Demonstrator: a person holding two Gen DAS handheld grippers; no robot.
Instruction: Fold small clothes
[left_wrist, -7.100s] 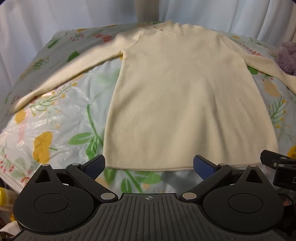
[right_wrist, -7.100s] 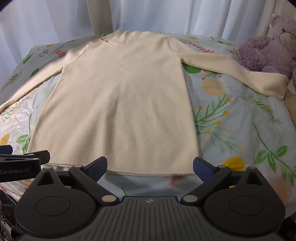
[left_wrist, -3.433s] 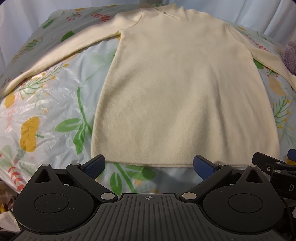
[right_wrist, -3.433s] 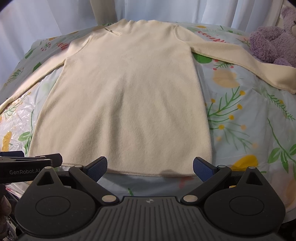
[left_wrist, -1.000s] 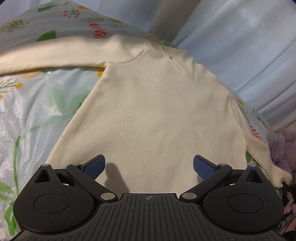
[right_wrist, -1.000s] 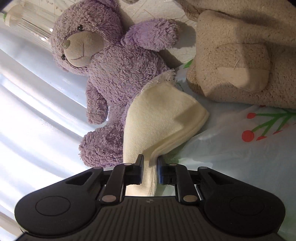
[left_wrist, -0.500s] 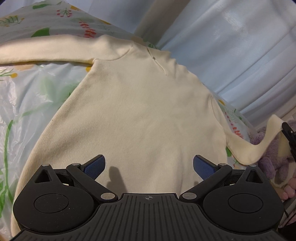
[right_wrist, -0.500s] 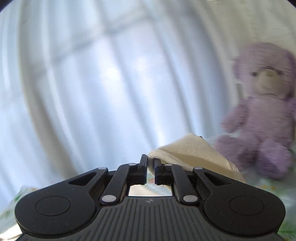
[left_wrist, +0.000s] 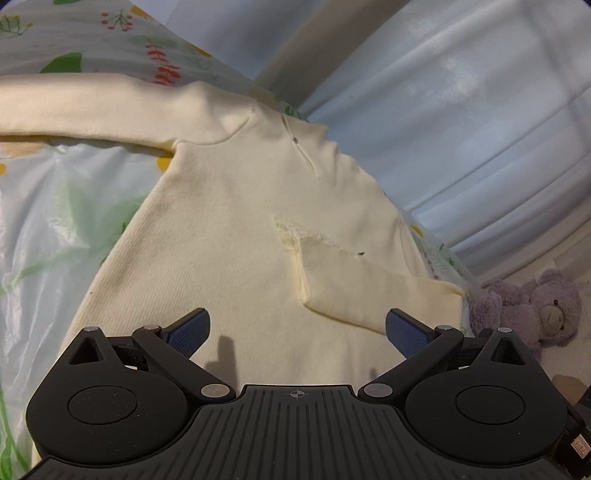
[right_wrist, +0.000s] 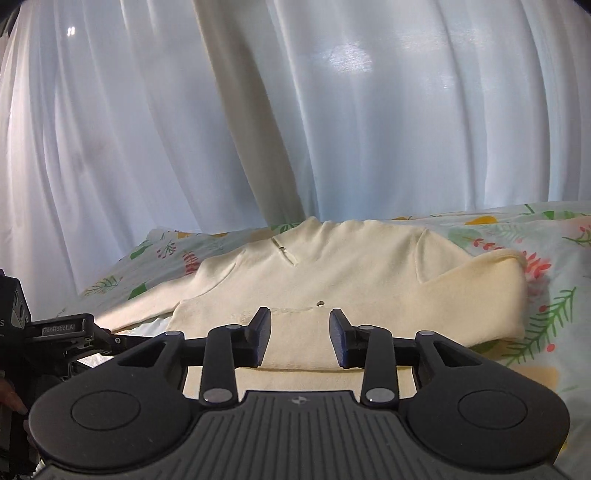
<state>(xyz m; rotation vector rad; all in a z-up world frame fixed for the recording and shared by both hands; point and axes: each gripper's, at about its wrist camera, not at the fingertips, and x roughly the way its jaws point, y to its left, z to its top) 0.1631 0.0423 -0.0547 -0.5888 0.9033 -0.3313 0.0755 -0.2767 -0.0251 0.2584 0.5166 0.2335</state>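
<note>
A cream long-sleeved sweater (left_wrist: 229, 236) lies flat on the floral sheet (left_wrist: 48, 229). Its right sleeve (left_wrist: 369, 291) is folded in across the chest, cuff near the middle. Its left sleeve (left_wrist: 85, 107) still stretches out to the left. My left gripper (left_wrist: 295, 328) is open and empty, hovering over the sweater's body. In the right wrist view the sweater (right_wrist: 332, 266) lies ahead with the folded sleeve (right_wrist: 480, 295) on top. My right gripper (right_wrist: 299, 334) is open and empty just above the sleeve's cuff end.
A purple teddy bear (left_wrist: 535, 306) sits at the right edge of the bed. White curtains (right_wrist: 332, 110) hang behind the bed. The left gripper's body (right_wrist: 62, 332) shows at the left of the right wrist view.
My right gripper carried the right sleeve over from beside the teddy bear, laid it across the chest and opened, letting it go. My left gripper moved slightly closer over the sweater.
</note>
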